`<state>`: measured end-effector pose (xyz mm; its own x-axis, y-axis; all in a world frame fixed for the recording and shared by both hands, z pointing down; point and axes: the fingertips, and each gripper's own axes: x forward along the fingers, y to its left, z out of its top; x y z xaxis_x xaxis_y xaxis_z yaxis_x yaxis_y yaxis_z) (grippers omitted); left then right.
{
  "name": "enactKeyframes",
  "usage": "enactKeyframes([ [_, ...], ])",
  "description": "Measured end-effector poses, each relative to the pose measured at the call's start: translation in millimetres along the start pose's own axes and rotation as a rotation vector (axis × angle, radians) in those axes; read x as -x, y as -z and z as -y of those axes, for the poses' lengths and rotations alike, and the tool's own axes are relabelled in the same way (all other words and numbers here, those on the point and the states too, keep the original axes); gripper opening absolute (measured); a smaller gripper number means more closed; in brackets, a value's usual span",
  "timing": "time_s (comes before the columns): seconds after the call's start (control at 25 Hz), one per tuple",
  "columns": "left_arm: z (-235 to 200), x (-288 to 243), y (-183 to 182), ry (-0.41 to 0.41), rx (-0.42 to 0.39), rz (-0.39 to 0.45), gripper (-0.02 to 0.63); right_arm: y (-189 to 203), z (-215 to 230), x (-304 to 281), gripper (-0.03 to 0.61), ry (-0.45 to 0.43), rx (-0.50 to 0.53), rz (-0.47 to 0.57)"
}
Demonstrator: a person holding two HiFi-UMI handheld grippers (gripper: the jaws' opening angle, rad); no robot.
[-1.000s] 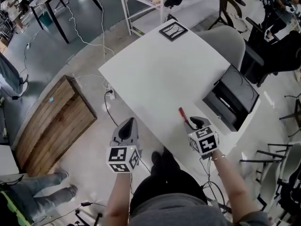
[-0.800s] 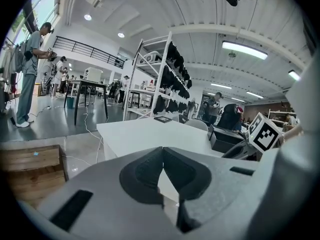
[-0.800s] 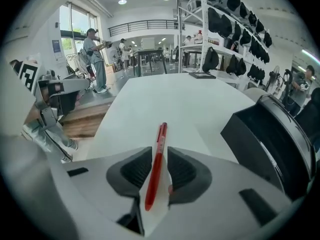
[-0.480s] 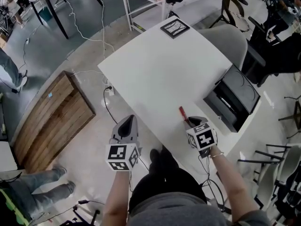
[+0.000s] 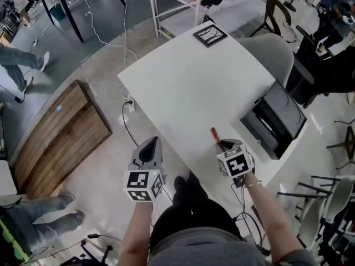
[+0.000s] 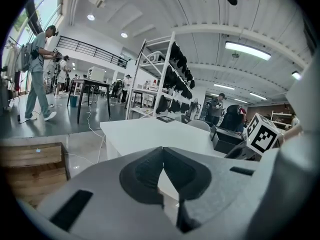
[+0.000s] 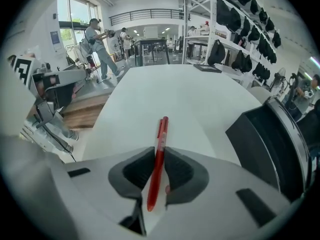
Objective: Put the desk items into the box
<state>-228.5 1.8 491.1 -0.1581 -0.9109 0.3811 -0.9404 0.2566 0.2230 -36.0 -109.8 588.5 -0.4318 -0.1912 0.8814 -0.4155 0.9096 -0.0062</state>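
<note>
A red pen lies on the white table near its front edge, pointing away from me. My right gripper points steeply down over the pen's near end. In the right gripper view its jaws have just been closing, and both pads now touch the pen between them. The black open box stands at the table's right edge, to the right of the pen and of this gripper. My left gripper hangs beside the table over the floor, shut and empty.
A black-and-white framed card lies at the table's far corner. A grey chair stands behind the box. A wooden panel and cables lie on the floor to the left. People walk in the background.
The right gripper has tipped slightly and shifted a little left over the pen's near end. The pen and the left gripper have not moved. A person at the far left has walked on.
</note>
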Motion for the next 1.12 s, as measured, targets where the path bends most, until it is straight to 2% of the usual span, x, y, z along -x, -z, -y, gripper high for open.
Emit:
enactKeyframes([
  [0.56, -3, 10, 0, -0.011, -0.011, -0.001, 0.006, -6, -6, 1, 0.051, 0.026, 0.060, -0.017],
  [0.84, 0, 8, -10, 0.016, -0.032, 0.012, 0.006, -28, -7, 33, 0.052, 0.023, 0.073, 0.074],
  [1.12, 24, -9, -16, 0.088, -0.073, 0.017, 0.006, -37, 7, 75, 0.052, 0.075, 0.080, 0.154],
])
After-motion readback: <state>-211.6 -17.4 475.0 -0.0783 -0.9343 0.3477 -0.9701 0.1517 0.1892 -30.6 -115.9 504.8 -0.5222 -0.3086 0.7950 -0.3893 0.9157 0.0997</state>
